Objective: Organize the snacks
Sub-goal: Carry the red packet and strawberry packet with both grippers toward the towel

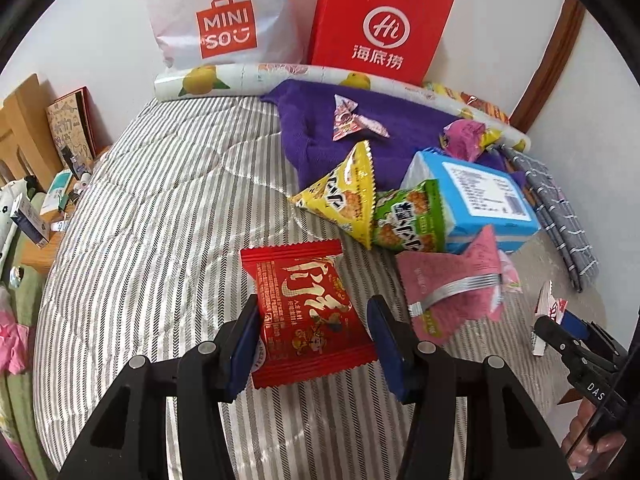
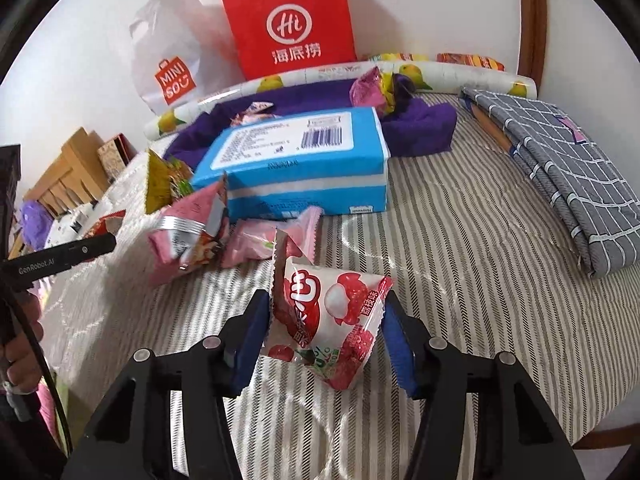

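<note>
While the left tongs [image 1: 314,344] clamp a flat red foil snack packet with gold lettering [image 1: 306,312] by its two side edges, the packet hangs just above the grey-and-white striped quilt [image 1: 160,200] of a bed, its blue pads pressed against the wrapper. The right tongs [image 2: 324,340] have a white-and-red pyramid-shaped lychee snack pouch [image 2: 324,320] between their blue pads: the left pad touches the pouch's edge and the right pad sits at its far corner, the jaws narrowed around it, with the pouch raised a little over the quilt.

Just beyond the lychee pouch lie two pink wrappers, a larger pink pouch with a silver band [image 2: 188,236] and a smaller pale pink packet [image 2: 272,240], both touching the front of a blue and white rectangular tissue pack [image 2: 296,160]. In the left wrist view a yellow triangular snack pouch [image 1: 344,196] leans against a green snack pouch [image 1: 412,216], which rests on the side of the tissue pack. Behind them a crumpled purple cloth [image 1: 316,128] carries a small pink patterned pouch [image 1: 352,118]; another pink wrapper [image 1: 464,136] sits near its right end.

Along the wall runs a rolled sheet printed with yellow fruit [image 1: 224,80], and behind it stand a red paper bag with white characters [image 1: 380,24] and a white plastic bag with a red logo [image 1: 224,20]. A folded grey checked cloth [image 2: 560,168] lies on the right side of the bed. A person's hand [image 2: 20,344] shows at the left edge of the right wrist view.
</note>
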A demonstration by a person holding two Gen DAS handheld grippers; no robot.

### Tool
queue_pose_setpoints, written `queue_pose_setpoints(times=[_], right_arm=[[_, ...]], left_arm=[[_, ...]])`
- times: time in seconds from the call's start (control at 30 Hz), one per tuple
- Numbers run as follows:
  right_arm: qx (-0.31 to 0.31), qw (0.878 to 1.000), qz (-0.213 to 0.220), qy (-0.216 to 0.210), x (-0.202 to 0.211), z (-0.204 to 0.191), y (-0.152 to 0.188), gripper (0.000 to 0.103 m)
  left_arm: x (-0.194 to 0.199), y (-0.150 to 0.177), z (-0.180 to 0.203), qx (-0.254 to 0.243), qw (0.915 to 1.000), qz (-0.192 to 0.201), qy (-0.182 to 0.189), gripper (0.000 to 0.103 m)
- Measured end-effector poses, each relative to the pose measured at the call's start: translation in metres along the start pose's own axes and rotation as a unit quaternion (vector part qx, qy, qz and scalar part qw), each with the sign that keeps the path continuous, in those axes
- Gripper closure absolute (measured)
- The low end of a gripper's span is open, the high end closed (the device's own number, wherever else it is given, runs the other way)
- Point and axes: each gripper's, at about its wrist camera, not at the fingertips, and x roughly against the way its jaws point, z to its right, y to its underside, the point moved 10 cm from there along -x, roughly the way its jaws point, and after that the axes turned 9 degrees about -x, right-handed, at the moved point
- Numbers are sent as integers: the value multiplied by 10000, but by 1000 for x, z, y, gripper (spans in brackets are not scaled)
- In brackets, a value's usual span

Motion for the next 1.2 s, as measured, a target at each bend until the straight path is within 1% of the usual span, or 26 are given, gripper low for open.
queue_pose_setpoints(times=[0.13,0.27,0.4,0.63,0.87,1.03,1.2], right_arm=[[-42,9999,108,-89,14,-3,-6,48],[-50,9996,237,-157,30,-7,-17,48],[-29,9990,406,-170,45,-9,-31,48],[23,9977,635,-238,63,-11,-61,49],[258,9958,848,-233,73,-22,-90,50],[343,9952,870,-293,70,-32,-104,50],[447,9947,875,-302,62,-44,-120,50]], left_arm=[[11,-4,7,16,9999,66,100,52],[24,-12,18,-82,9997,185,139,52],[35,-24,31,-174,9991,304,233,52],[43,-45,51,-304,9981,421,333,52],[45,-63,62,-376,9973,488,396,52],[47,-76,66,-463,9964,581,406,52],[42,-88,67,-412,9963,601,451,52]])
